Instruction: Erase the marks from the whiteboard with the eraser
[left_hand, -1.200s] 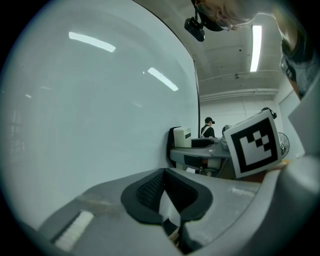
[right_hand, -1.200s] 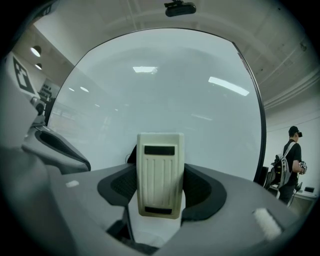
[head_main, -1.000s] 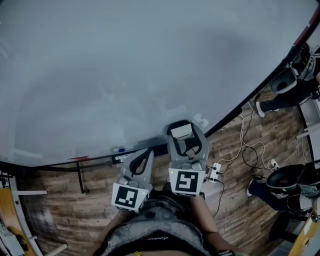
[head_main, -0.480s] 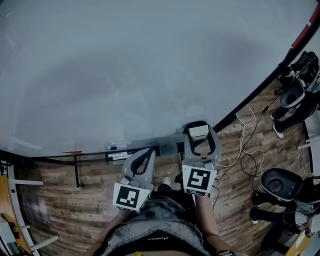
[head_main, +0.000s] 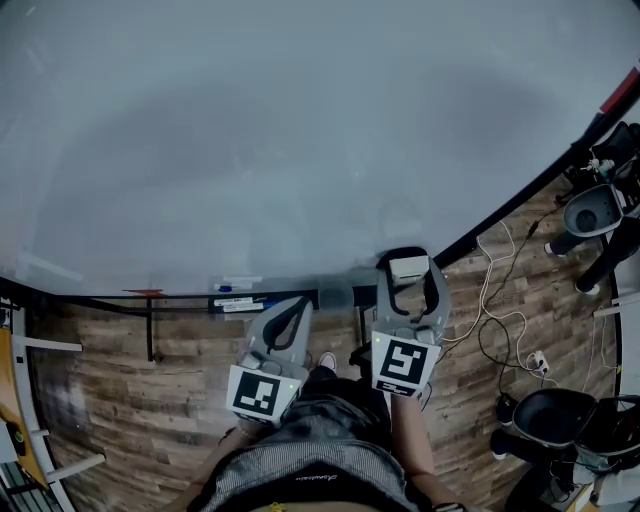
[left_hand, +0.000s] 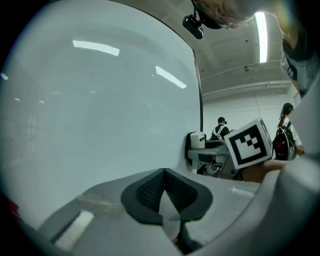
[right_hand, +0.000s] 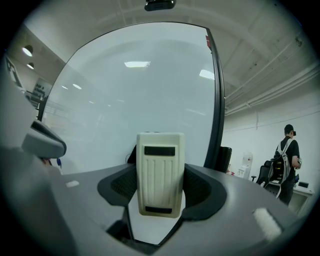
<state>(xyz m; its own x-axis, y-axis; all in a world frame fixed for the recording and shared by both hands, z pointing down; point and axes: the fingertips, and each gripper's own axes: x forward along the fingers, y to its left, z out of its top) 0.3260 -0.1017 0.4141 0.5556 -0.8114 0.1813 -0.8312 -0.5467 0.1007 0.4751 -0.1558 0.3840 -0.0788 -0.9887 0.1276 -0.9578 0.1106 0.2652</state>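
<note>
The whiteboard (head_main: 300, 140) fills most of the head view, and no marks can be made out on it. It lies straight ahead of both grippers, which hang near its lower edge. The right gripper (head_main: 410, 280) pinches the eraser (right_hand: 160, 172), whose long axis runs along the jaws toward the board, so it is probably the arm that will wipe. Whether the eraser touches the board cannot be told. The left gripper (head_main: 297, 304) is pressed together and empty.
</note>
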